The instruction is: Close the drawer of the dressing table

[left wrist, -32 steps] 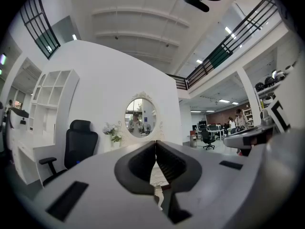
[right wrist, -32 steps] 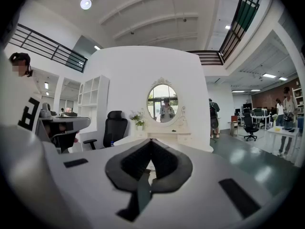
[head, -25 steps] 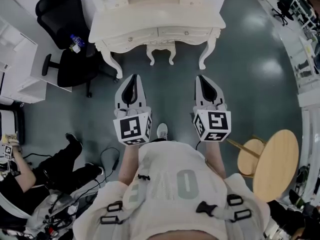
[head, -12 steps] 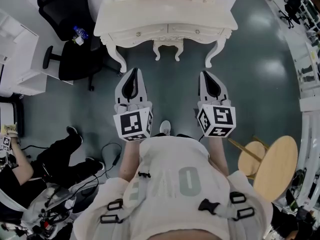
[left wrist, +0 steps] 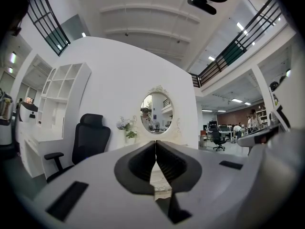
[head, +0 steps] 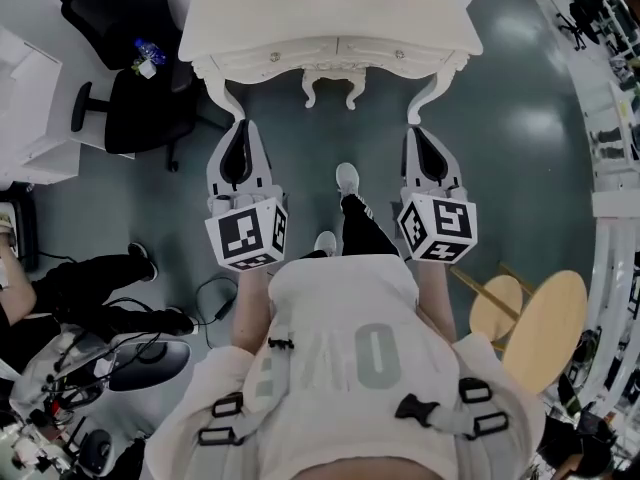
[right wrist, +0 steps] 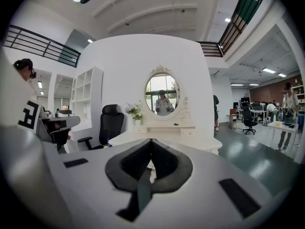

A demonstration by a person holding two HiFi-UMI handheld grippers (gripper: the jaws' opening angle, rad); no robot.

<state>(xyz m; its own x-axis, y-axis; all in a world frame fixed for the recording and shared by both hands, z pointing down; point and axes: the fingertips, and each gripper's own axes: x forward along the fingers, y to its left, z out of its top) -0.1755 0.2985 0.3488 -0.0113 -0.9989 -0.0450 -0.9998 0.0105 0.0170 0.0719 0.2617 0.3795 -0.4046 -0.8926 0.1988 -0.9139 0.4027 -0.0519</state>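
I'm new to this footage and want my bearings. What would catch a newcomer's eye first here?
First comes the ornate white dressing table at the top of the head view, with its oval mirror centred in the right gripper view. Next come the left gripper and right gripper, side by side below the table, both shut, empty and pointing toward it. A black office chair stands at the table's left.
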